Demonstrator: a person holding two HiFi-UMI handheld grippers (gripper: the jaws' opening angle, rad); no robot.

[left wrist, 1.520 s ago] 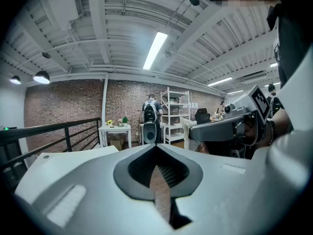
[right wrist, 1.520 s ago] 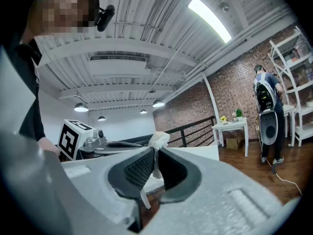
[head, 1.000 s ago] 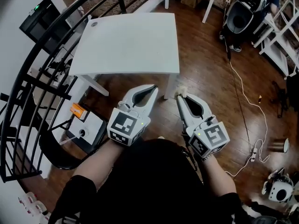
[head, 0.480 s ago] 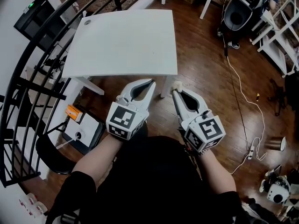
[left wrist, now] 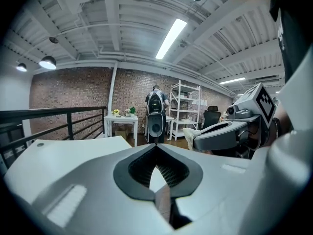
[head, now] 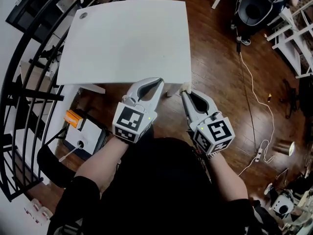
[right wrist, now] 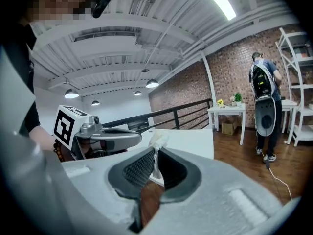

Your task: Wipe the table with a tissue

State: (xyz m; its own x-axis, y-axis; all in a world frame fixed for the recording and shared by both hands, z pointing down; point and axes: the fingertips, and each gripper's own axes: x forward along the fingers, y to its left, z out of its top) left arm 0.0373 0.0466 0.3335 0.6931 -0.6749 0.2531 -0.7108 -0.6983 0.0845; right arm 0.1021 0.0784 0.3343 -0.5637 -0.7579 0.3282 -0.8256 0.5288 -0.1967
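The left gripper (head: 160, 82) hovers at the near edge of the table (head: 127, 38), about the middle of this edge. Its jaws are pressed together with nothing between them. To its right, at the near right corner of the table, the right gripper (head: 184, 94) is clenched on the tissue (head: 185, 87). This is a small white wad, caught only at the very tips of the jaws. It has not yet reached the tabletop.

I see some risks here, from left to right:
- The left gripper is close beside the right one. If the wiping stroke goes to the left, the two may knock together.
- The table looks light, and the left gripper does not steady it, so a firm push may make it slide.
- So little of the tissue sticks out that, when it is pressed and dragged, it may tear or slip out. Then the hard jaw tips would rub the surface instead.
- A stroke that starts at this corner can easily run off the edge.

The count is:
- one table in front of the person;
- one small round thing (head: 83, 15) at its far left corner, too small for me to tell what it is;
- two grippers;
- one tissue.
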